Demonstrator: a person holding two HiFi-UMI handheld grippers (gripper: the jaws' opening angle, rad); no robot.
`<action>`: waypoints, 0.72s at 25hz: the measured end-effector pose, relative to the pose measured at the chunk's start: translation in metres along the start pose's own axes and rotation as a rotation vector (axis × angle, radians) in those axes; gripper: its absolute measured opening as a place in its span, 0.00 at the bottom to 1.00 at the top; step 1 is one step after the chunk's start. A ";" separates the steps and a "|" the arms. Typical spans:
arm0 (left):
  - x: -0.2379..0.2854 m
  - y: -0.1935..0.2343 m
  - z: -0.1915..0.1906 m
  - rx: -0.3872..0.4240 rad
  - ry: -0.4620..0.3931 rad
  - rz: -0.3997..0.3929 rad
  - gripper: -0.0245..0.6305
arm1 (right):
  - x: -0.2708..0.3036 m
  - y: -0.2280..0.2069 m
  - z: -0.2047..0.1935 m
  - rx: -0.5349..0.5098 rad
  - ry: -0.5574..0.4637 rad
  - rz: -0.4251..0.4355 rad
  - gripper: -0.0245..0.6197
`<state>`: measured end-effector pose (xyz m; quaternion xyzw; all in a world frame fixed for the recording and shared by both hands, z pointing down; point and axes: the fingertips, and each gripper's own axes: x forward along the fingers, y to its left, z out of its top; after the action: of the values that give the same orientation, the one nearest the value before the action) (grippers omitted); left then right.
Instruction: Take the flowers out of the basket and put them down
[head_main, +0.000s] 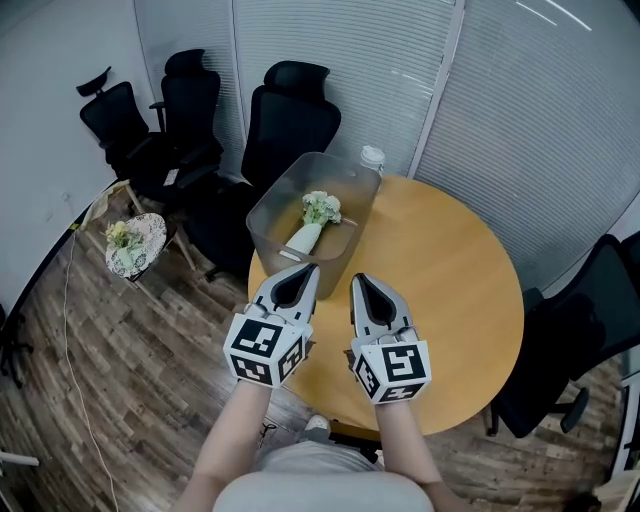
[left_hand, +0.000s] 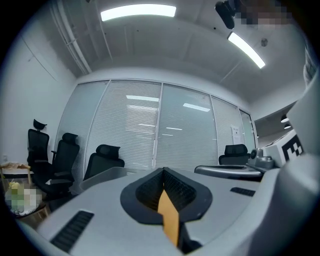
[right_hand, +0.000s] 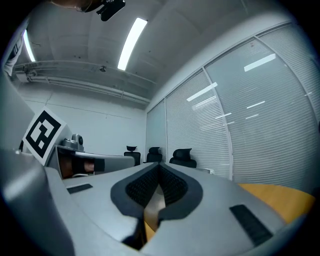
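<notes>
A small bunch of white and green flowers (head_main: 321, 207) in a white wrap lies inside a translucent grey basket (head_main: 263, 213) at the far left of the round wooden table (head_main: 450, 290). My left gripper (head_main: 308, 268) hovers just short of the basket's near wall, shut with nothing in it. Beside it to the right, my right gripper (head_main: 360, 279) is also shut and empty, pointing at the basket. In the left gripper view the jaws (left_hand: 163, 172) meet at the tip, with the basket's rim (left_hand: 100, 177) beyond. The right gripper view shows its jaws (right_hand: 159, 167) closed over the table (right_hand: 280, 197).
A white-capped bottle (head_main: 372, 158) stands behind the basket. Black office chairs (head_main: 290, 115) line the blinds at the back, and another chair (head_main: 585, 340) stands at the right. A small stand with a second bunch of flowers (head_main: 130, 243) is on the floor at the left.
</notes>
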<state>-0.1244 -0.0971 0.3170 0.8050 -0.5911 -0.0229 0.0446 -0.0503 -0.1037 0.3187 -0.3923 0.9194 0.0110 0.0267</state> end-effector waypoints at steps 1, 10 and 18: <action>0.004 0.005 -0.001 0.002 0.006 0.000 0.04 | 0.005 -0.001 -0.001 -0.002 0.002 0.003 0.08; 0.035 0.034 0.007 -0.001 0.005 -0.037 0.04 | 0.039 -0.008 -0.002 -0.039 0.029 0.024 0.08; 0.071 0.065 0.000 0.041 0.089 -0.064 0.04 | 0.067 -0.018 -0.010 -0.028 0.060 -0.019 0.08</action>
<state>-0.1643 -0.1843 0.3244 0.8245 -0.5629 0.0235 0.0538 -0.0844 -0.1650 0.3249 -0.4018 0.9156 0.0119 -0.0062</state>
